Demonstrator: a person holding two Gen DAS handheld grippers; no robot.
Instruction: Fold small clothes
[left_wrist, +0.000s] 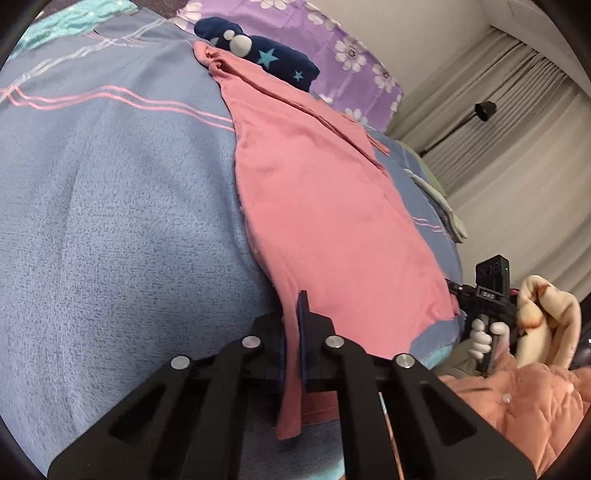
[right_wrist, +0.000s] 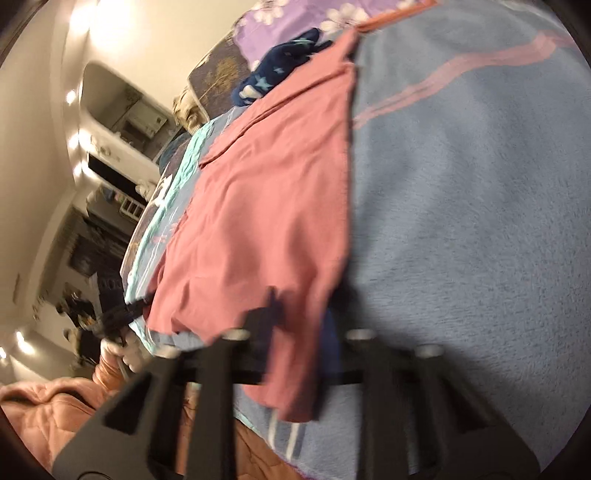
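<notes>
A pink garment (left_wrist: 321, 206) lies stretched out on a blue blanket (left_wrist: 110, 221). My left gripper (left_wrist: 293, 325) is shut on its near edge, and a strip of the cloth hangs down between the fingers. In the right wrist view the same pink garment (right_wrist: 258, 206) lies beside the blue blanket (right_wrist: 472, 206). My right gripper (right_wrist: 299, 325) is shut on another near corner, and the cloth drapes over it. The right gripper also shows in the left wrist view (left_wrist: 487, 291) at the bed's right edge. The right view is blurred.
A dark blue star-print garment (left_wrist: 266, 51) lies at the pink garment's far end, on a purple flowered sheet (left_wrist: 332, 40). Grey socks (left_wrist: 439, 199) lie at the bed's right edge. Curtains (left_wrist: 517, 140) hang at the right. An orange quilted jacket sleeve (left_wrist: 517, 398) is close by.
</notes>
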